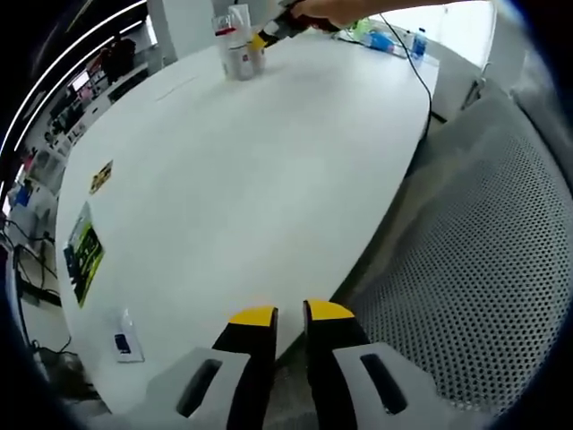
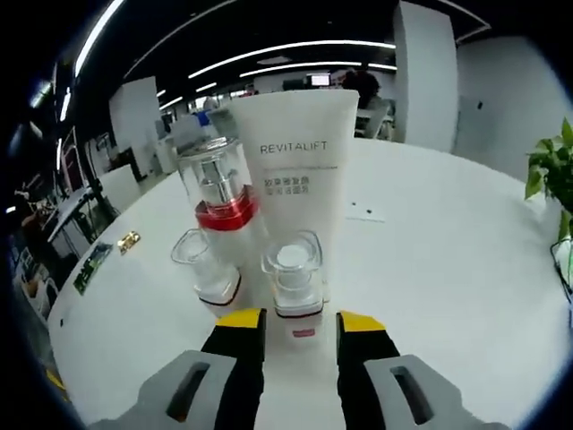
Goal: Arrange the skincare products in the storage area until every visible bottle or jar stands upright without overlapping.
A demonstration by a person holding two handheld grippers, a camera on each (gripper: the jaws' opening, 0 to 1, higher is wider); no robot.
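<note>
A white REVITALIFT tube (image 2: 300, 170) stands upright at the back of a tight group. A clear pump bottle with a red band (image 2: 219, 193) stands to its left, and a small clear-capped jar (image 2: 208, 269) sits in front of that. My right gripper (image 2: 300, 321) is shut on the white base of a small clear-capped bottle (image 2: 294, 269), which stands upright before the tube. In the left gripper view the same products (image 1: 237, 45) stand far across the white table (image 1: 251, 179), with the right gripper (image 1: 273, 29) at them. My left gripper (image 1: 291, 315) hovers shut and empty over the near table edge.
A grey mesh chair (image 1: 483, 269) sits close at the table's right side. Stickers (image 1: 83, 251) and a small white card (image 1: 125, 336) lie near the left edge. Bottles and cables (image 1: 398, 40) clutter the far end. A plant (image 2: 555, 170) stands at the right.
</note>
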